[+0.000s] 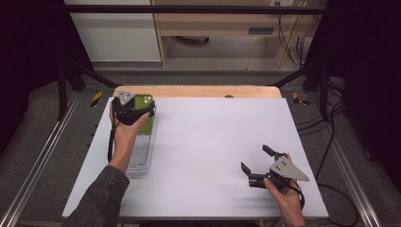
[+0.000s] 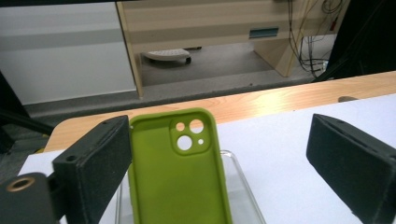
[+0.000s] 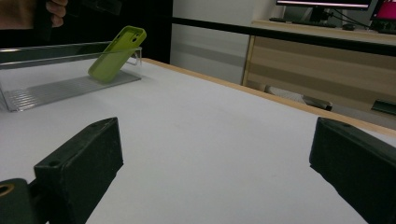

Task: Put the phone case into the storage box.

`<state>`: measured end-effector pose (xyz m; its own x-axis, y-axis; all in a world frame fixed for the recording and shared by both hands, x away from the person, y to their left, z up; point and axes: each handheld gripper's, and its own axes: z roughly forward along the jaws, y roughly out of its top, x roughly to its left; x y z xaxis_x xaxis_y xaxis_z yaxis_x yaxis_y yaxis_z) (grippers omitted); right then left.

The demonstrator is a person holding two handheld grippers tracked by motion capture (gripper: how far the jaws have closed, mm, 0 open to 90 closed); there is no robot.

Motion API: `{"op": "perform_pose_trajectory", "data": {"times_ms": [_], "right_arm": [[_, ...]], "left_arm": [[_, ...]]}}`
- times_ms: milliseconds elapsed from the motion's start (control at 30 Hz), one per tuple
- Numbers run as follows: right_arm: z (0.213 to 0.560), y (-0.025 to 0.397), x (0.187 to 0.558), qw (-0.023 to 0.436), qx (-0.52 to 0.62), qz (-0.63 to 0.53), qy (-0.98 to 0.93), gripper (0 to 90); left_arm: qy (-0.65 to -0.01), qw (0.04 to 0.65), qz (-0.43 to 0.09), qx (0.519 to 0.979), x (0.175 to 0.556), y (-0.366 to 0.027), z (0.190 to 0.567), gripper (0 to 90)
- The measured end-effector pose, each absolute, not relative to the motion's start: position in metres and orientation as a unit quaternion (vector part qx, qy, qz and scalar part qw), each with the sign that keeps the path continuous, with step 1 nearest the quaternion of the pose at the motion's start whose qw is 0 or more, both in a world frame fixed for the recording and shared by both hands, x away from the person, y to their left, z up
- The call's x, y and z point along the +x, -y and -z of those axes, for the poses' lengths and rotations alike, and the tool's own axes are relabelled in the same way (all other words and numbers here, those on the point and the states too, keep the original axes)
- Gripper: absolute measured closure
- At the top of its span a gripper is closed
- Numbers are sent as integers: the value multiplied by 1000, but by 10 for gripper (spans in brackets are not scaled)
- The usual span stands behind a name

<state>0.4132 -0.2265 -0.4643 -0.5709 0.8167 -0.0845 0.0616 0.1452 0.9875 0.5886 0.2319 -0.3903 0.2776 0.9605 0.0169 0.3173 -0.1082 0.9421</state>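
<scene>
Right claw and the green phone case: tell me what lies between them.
Only bare white table. In the high view nothing sits between the right claw and the green phone case, which leans in the clear tray.

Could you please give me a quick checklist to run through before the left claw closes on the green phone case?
1. Left claw open: ok, jaws spread wide.
2. Green phone case between the jaws: ok, but close to one jaw, off centre.
3. Case free to lift: ok, it leans on the end wall of the clear tray.
4. Right claw out of the way: ok, open over bare table.
5. Contact with the case: cannot tell.
</scene>
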Motion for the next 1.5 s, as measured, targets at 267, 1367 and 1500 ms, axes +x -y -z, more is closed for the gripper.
{"op": "perform_pose_trajectory", "data": {"times_ms": [267,1367,1500], "right_arm": [[464,227,413,332,324,-568,-680,27],[464,227,413,332,324,-568,-679,27],[464,227,413,332,323,-568,-680,25]], "left_arm": [[-456,472,-356,665,584,-225,387,33],[-357,570,-325,665,545,-200,366,16],[-349,576,-315,669,541,-199,364,16]]}}
